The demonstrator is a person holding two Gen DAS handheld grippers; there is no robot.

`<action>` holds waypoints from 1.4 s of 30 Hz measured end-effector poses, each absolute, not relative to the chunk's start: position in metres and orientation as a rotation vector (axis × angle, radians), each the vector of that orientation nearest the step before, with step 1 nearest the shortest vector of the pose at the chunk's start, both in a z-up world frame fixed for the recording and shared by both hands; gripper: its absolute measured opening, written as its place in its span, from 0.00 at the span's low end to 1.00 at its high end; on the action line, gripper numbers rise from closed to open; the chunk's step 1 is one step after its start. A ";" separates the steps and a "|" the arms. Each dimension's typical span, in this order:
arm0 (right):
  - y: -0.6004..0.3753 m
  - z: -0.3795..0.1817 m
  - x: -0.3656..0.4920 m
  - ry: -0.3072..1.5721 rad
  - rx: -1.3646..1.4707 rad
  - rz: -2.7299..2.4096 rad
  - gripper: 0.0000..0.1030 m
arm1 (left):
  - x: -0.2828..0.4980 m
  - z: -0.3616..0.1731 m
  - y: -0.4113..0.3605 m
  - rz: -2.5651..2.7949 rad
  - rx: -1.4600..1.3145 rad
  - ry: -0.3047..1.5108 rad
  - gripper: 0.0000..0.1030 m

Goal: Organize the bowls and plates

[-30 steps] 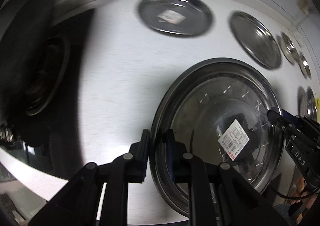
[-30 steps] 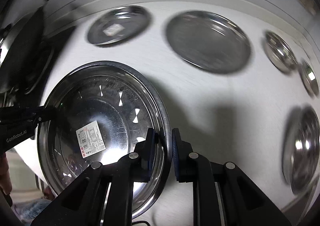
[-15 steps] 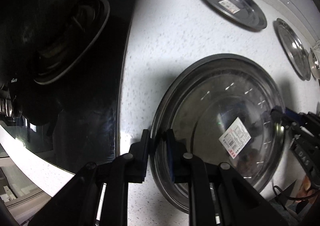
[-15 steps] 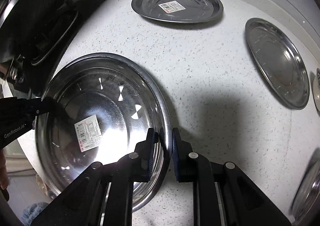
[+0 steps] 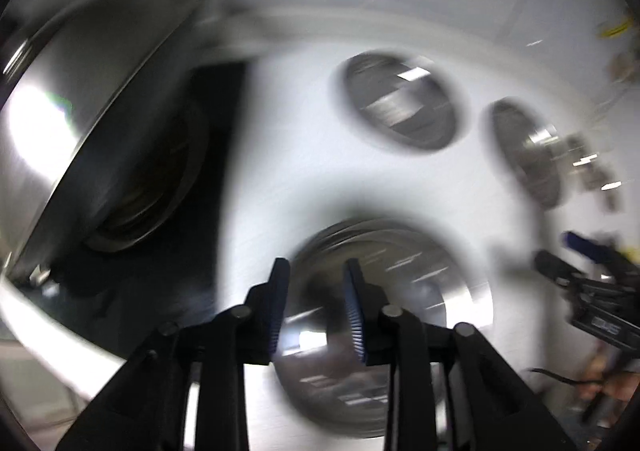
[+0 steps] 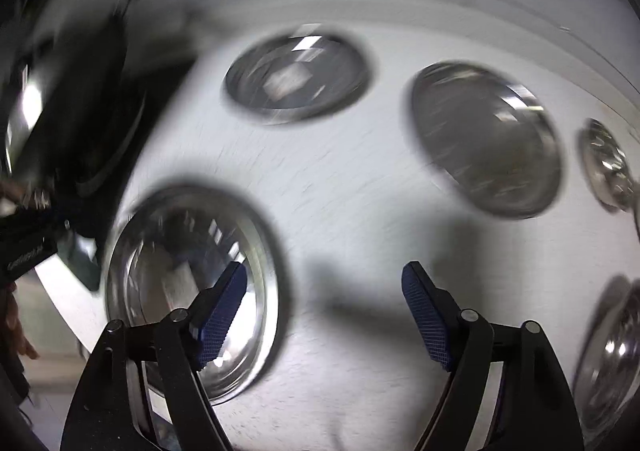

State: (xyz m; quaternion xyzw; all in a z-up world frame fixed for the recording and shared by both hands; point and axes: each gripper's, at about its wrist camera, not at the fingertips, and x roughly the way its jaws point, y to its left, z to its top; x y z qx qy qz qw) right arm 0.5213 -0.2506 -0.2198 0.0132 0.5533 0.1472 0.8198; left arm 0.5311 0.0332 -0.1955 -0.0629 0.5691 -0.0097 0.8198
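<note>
Steel bowl [image 6: 188, 283] below right hand-held gripper [image 6: 324, 311]

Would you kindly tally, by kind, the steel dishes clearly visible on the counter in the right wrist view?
Large bowl: 1
Flat plates: 2
Smaller bowls: 2
Total: 5

No legible text; label on large steel bowl [image 6: 188, 283] blurred.
</note>
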 end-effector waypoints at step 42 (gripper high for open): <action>-0.407 -0.297 0.645 1.302 0.197 -0.018 0.10 | 0.750 -0.331 -0.190 -0.129 -0.150 1.494 0.09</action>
